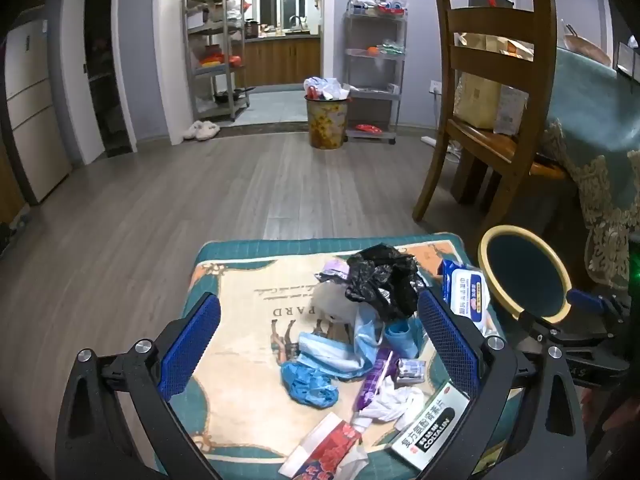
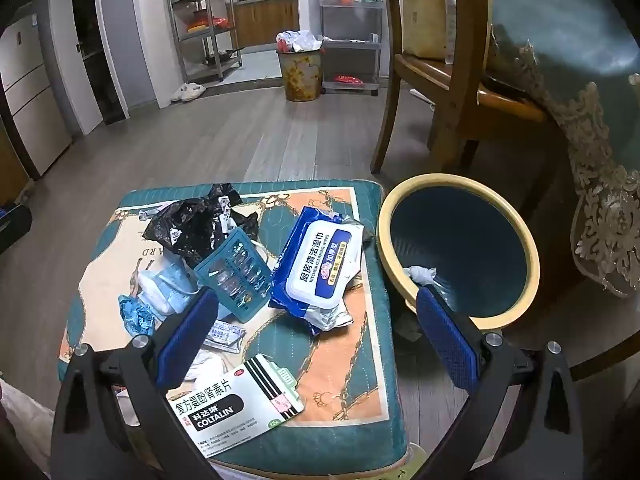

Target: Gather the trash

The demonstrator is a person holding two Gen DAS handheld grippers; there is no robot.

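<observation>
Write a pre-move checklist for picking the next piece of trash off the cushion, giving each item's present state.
1. Left claw open and holding nothing: ok.
2. Right claw open and holding nothing: ok.
3. Round yellow-rimmed dark bin beside the patterned teal cushion, mouth unobstructed: ok.
4. Bin has room, only a white wad inside: ok.
5. Crumpled black plastic bag free of the items around it: not ok, it rests on the pile.
6. Blue-and-white wet-wipes pack empty, so trash: cannot tell.
</observation>
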